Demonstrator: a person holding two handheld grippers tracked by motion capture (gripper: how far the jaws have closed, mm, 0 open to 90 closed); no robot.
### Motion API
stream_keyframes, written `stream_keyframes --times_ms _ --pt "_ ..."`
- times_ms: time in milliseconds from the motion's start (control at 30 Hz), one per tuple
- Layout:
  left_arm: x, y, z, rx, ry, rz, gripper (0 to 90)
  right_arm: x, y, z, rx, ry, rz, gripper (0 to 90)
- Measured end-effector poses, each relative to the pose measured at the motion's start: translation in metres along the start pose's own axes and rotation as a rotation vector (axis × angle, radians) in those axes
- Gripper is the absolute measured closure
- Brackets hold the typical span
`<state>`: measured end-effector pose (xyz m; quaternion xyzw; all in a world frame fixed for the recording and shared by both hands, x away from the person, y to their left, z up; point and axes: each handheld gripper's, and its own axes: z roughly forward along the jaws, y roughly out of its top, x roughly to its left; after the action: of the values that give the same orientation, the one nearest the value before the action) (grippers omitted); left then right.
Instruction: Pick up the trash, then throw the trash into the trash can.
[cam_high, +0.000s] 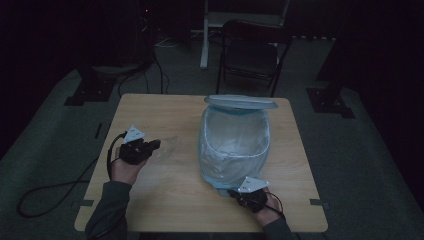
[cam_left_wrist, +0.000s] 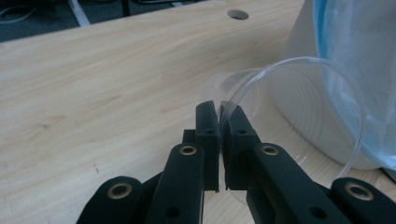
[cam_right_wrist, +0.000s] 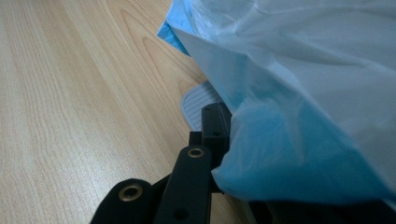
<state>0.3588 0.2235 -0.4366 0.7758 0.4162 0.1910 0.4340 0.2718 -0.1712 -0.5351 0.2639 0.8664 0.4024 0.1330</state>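
My left tongs (cam_left_wrist: 218, 108) pinch the clear cup's (cam_left_wrist: 299, 112) rim, tilting it binward. My right tongs (cam_high: 239, 192), pressed together, steady the lined bin (cam_high: 235, 145) at its foot pedal (cam_right_wrist: 198, 105).

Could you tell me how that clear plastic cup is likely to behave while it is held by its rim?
The clear plastic cup looks thin-walled, so probably light and easily squashed. The left gripper pinches only its rim, so it may pivot or slip. Its round wall suggests it would roll on the table if dropped.
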Motion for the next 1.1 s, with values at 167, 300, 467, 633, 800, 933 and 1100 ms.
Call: stream_keyframes --times_ms 167,300,467,633,800,933,1100 --pt "-0.002 0.01 -0.002 -0.019 -0.005 0.017 87.1 0.0 0.0 0.0 0.0 -0.001 0.002 90.0" --pt "-0.004 0.017 -0.003 -0.034 -0.01 0.024 87.2 0.0 0.0 0.0 0.0 0.001 0.0 90.0" --pt "-0.007 0.022 -0.003 -0.044 -0.018 0.035 87.2 0.0 0.0 0.0 -0.001 0.0 -0.001 90.0" --pt "-0.009 0.027 -0.004 -0.057 -0.026 0.038 87.2 0.0 0.0 0.0 0.001 -0.001 0.0 90.0" --pt "-0.011 0.031 -0.006 -0.065 -0.034 0.046 87.2 0.0 0.0 0.0 0.001 0.0 0.0 90.0" --pt "-0.013 0.034 -0.006 -0.068 -0.039 0.052 87.1 0.0 0.0 0.0 0.0 0.0 0.0 90.0" --pt "-0.016 0.037 -0.008 -0.076 -0.048 0.061 87.2 0.0 0.0 0.0 0.001 0.0 0.0 90.0"
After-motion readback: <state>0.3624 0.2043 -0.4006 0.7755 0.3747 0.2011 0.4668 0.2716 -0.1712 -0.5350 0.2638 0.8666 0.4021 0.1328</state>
